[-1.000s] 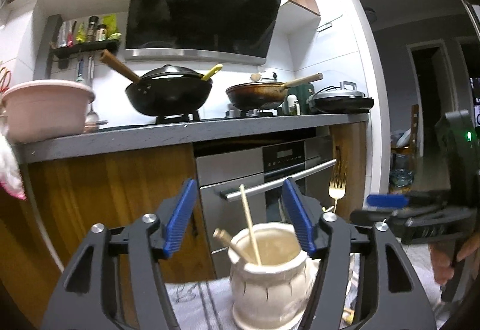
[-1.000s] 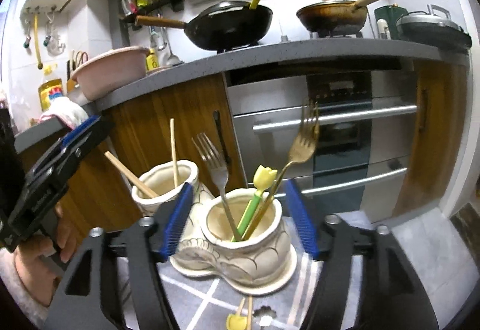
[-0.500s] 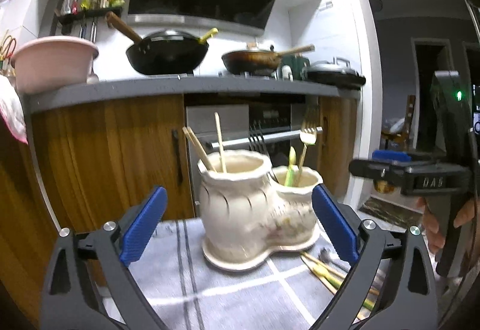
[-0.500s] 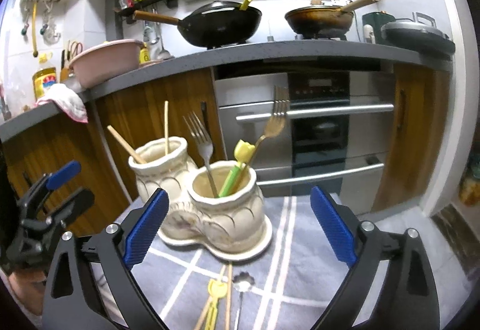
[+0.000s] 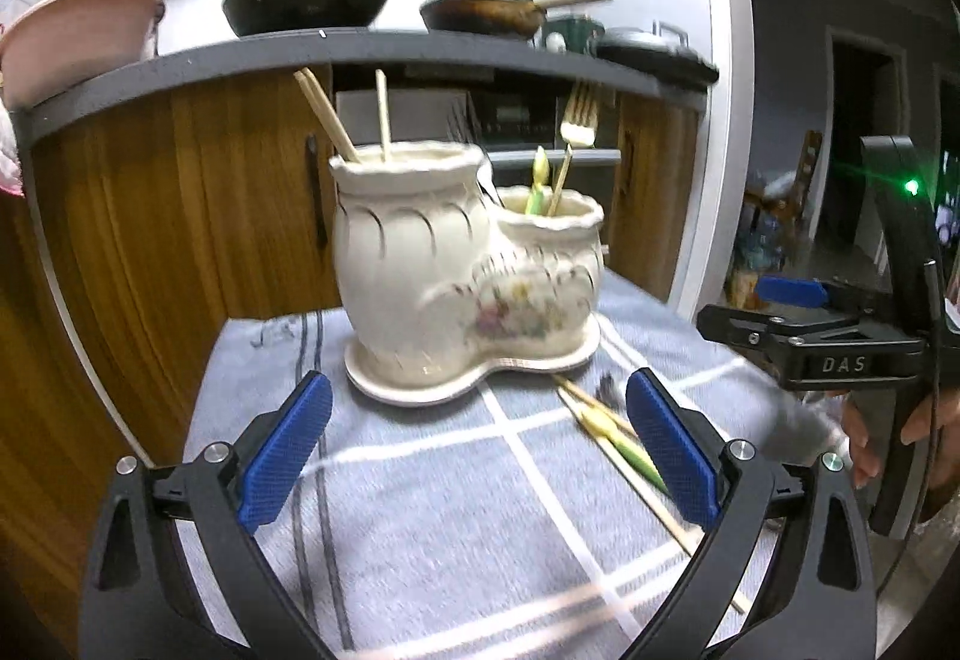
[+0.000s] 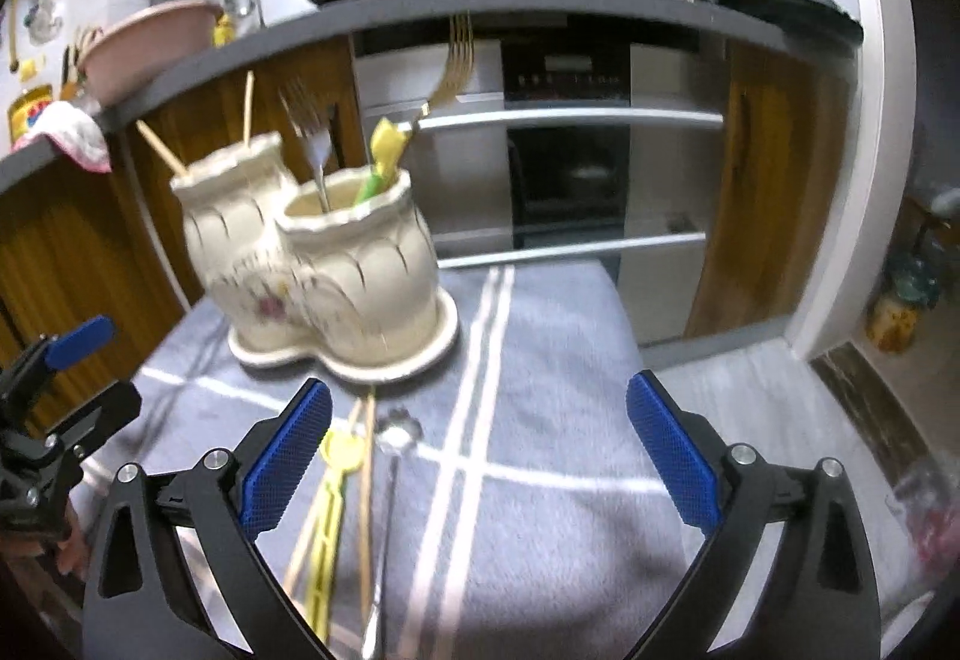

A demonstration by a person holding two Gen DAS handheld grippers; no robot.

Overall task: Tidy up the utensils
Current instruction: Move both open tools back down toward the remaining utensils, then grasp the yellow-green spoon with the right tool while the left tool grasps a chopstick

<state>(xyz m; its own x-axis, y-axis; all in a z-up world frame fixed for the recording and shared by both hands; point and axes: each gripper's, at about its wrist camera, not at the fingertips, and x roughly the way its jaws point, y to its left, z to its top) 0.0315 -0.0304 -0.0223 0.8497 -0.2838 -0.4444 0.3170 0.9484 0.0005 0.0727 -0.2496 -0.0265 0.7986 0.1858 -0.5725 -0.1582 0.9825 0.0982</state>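
My left tongs (image 5: 477, 441): wide, empty, holder (image 5: 462, 264) ahead.
My right tongs (image 6: 478, 447): wide, empty; loose utensils (image 6: 360, 474) beneath left pad.

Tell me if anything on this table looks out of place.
Yes. Several loose utensils lie flat on the grey cloth in front of the ceramic holder: a yellow-handled piece, chopsticks and a metal one. The rest stand upright in the holder.

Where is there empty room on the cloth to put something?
The grey cloth is bare right of the ceramic holder, out to its far edge. It is crowded in front of the holder, where chopsticks, a spoon and a yellow utensil lie.
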